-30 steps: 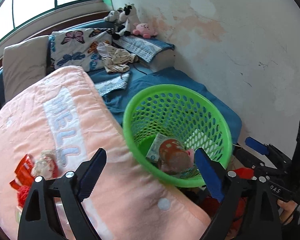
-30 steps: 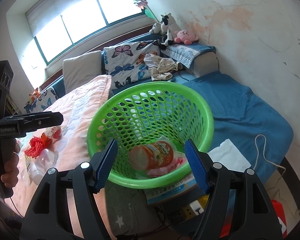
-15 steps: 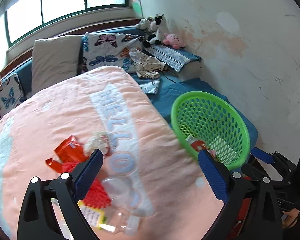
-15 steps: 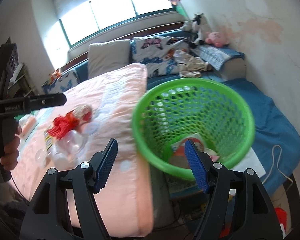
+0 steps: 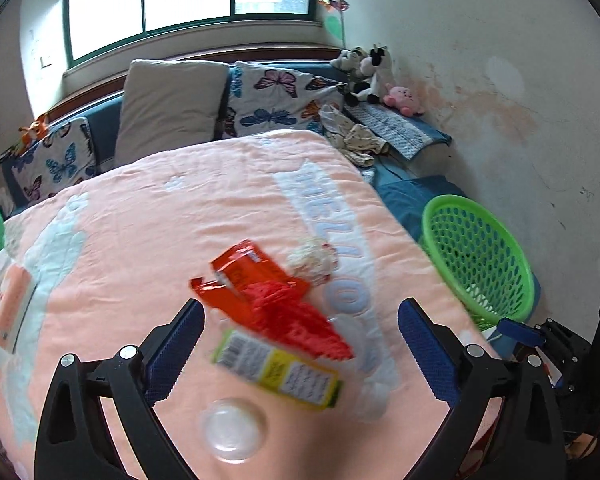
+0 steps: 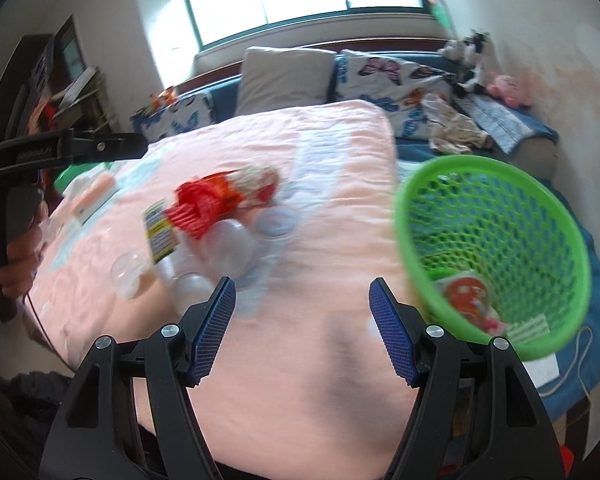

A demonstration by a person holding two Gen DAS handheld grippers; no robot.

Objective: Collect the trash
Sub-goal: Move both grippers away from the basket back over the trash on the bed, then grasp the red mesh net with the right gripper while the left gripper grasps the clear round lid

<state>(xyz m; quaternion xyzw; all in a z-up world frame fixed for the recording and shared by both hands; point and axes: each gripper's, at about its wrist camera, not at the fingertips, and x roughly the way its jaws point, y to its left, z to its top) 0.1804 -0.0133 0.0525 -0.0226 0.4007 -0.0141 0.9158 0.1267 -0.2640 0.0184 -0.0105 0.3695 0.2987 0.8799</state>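
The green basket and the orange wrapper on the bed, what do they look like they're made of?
The green basket looks like moulded plastic: even bright colour, a smooth rim, and walls pierced with regular holes. The orange wrapper looks like thin glossy film or foil, torn open and creased, with light glinting off its folds; blur leaves the exact material open.

Bright daylight from blown-out window (image 5: 188, 0), motion-blurred trash (image 6: 204, 216), fisheye-warped edges

Both grippers were angled downward. The left gripper (image 5: 300, 344) was spread wide with nothing between its jaws; the right gripper (image 6: 302, 328) was likewise held open and empty.
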